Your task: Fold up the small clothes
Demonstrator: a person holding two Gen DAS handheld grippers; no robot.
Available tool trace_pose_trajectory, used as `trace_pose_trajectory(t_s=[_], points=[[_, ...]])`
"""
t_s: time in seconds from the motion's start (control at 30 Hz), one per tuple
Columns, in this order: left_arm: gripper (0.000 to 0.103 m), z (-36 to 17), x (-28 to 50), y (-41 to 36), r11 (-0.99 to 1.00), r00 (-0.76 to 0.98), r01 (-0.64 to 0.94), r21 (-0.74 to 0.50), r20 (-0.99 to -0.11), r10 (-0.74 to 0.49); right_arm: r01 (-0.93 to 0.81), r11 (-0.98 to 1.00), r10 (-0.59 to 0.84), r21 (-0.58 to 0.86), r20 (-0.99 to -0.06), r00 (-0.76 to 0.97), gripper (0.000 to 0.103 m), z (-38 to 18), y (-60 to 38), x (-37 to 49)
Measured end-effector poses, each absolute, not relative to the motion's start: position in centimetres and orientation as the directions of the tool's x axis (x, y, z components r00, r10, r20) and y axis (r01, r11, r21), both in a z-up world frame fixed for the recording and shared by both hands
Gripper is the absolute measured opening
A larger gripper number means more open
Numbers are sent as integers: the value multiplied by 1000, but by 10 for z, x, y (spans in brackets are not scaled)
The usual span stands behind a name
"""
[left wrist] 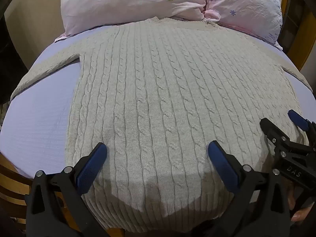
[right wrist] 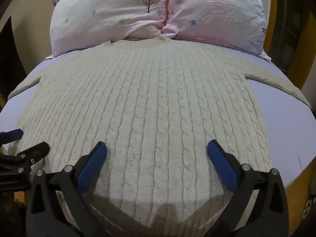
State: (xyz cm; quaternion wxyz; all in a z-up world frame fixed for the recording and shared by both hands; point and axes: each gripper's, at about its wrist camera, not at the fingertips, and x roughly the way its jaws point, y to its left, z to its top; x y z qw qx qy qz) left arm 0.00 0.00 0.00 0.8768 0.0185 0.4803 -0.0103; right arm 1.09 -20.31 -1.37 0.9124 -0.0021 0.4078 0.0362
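A cream cable-knit sweater (left wrist: 158, 90) lies flat on the lavender bed sheet (left wrist: 39, 126), collar toward the pillows, both sleeves spread out to the sides. It also fills the right wrist view (right wrist: 150, 102). My left gripper (left wrist: 157, 149) is open and empty, hovering over the hem, left of centre. My right gripper (right wrist: 157, 148) is open and empty over the hem, right of centre. The right gripper shows at the right edge of the left wrist view (left wrist: 282, 126); the left gripper shows at the left edge of the right wrist view (right wrist: 29, 140).
Two pink flowered pillows (right wrist: 110, 17) (right wrist: 215, 15) lie at the head of the bed, just past the collar. A wooden bed frame (right wrist: 296, 193) runs along the sides. Bare sheet (right wrist: 286, 122) lies beside the sweater's body under each sleeve.
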Motion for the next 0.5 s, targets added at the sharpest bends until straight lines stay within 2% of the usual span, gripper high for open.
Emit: trace_pose_trajectory(t_s=[0.5], points=[[102, 0, 0, 0, 999, 541, 36, 22, -841, -1, -67, 997, 64, 25, -736, 674, 101, -14, -204, 9]])
